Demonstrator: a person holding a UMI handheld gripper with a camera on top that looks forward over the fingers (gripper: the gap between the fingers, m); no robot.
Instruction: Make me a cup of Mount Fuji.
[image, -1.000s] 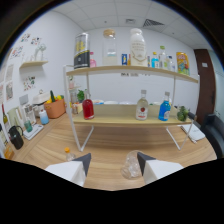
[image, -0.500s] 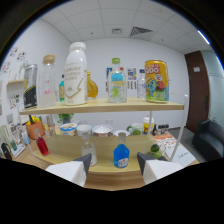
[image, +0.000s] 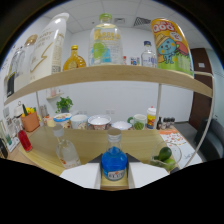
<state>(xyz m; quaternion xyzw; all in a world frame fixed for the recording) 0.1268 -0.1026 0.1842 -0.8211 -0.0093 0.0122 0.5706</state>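
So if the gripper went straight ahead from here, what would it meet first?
Most likely the blue bottle: it stands upright between the open fingers of the gripper, right at their tips. Whether the fingers touch its sides is unclear. The bowls on the lower shelf lie well beyond it.

Office room, drinks shelf (image: 115, 75) (ceiling vent (image: 141, 21))

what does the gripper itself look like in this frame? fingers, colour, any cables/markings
Only the gripper's two fingers show: pale, white-looking, flat, wedge-like pieces with dark inner edges by the tips. No cables, markings, hand or sleeve are visible; below the fingers the view is black.
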